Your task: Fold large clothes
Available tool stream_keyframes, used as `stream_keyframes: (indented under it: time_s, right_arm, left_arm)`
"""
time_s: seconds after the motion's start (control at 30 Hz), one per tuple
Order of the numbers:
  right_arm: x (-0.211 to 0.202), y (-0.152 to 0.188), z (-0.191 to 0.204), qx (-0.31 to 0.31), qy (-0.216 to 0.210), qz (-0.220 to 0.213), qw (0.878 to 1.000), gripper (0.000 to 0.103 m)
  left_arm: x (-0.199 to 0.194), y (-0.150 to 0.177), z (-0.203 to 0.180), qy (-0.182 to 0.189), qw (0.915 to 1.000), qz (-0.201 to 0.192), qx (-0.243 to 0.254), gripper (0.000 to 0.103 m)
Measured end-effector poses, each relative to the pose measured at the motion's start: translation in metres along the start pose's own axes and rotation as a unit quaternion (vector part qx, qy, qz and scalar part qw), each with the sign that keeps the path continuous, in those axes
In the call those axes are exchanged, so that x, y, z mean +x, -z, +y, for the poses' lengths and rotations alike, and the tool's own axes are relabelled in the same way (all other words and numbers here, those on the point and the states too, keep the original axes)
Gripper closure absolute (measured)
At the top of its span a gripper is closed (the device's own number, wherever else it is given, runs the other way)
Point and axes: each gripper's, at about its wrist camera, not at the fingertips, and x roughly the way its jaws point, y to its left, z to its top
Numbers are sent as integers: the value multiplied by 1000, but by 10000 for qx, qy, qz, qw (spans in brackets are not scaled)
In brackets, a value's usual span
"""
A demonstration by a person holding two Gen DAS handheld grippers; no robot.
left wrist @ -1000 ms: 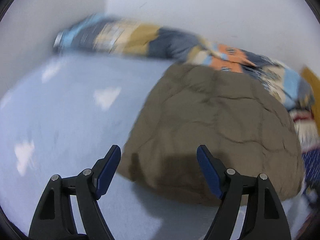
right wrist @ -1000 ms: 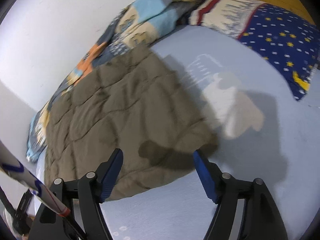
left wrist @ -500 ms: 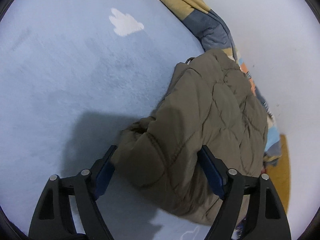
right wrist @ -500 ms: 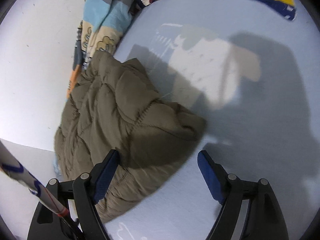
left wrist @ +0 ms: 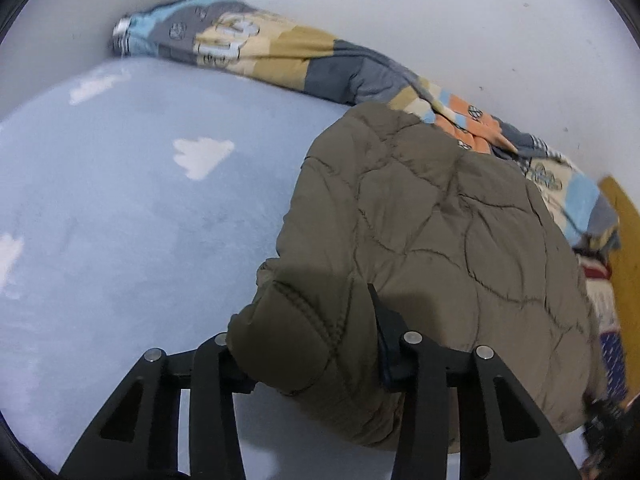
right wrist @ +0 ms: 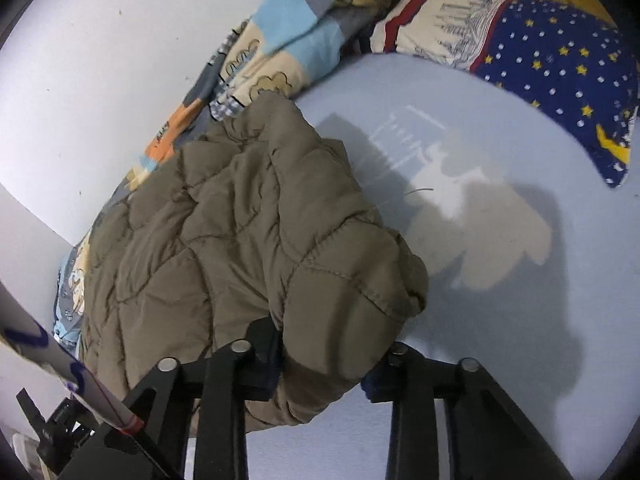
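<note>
An olive-brown quilted jacket lies bunched on a light blue bed sheet; it also shows in the right wrist view. My left gripper is shut on the jacket's near left corner, and the padded fabric bulges between its fingers. My right gripper is shut on the near right corner, and the fabric hides its fingertips. Both corners are raised off the sheet.
A patchwork blanket lies along the white wall behind the jacket. A navy star-print pillow sits at the far right on the sheet. A yellow wooden headboard stands at the right.
Both grippers have closed on the jacket's near corners, which they straddled open half a second ago, and lifted them. The jacket has bunched up.
</note>
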Motion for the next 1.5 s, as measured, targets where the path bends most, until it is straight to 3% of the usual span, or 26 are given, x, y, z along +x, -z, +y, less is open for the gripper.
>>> stream_keyframes:
  time_s: [0.13,0.27,0.57,0.73,0.83,0.93,1.07,1.17,1.2,1.3,1.4,1.5]
  right_arm:
    - [-30,12,-4,0,45,31,10000,73]
    - [-61,34,-17,132,47,179,9997,73]
    - [-107,91,-48,328,69,479,9983,72]
    - [-110,97,-64,665,295,677,9950,46]
    - [-121,98,-73,920,376,569,9934,37]
    - [-136,102,-74,1055,516,258,9927,35]
    - [-160,100,-47,519,1133,-530,9908,35]
    - [-185,93,-22,43,1441,-1396,9797,35]
    - [-189,91,-11,-229,1323,-1594,9780,34]
    - [-176,94,19,-901,864,-1439,9817,34]
    - [-147,107,45,-1434,394,-813,9855,34]
    - [-128,116,57,-1721,348,-493,9832,34]
  left_arm:
    - [-36,18,5,-151,9998,-77,94,62]
    - [-73,57,22,-273,9993,-237,130,62]
    - [-105,102,48,-327,9988,-268,244,58]
    - [-112,98,61,-343,9991,-240,-34,41]
    - [-137,93,64,-434,9966,-691,-87,38]
    - [-158,87,55,-577,9906,-1231,130,38]
    - [-164,90,24,-447,9846,-1509,762,37]
    - [-158,95,5,-208,9844,-1381,1067,37]
    - [-153,96,-1,-146,9851,-1293,1125,37]
    - [-138,102,-15,1,9883,-995,1155,37]
    - [-123,110,-28,-23,9885,-816,1271,37]
    - [-112,117,-38,-101,9866,-734,1452,37]
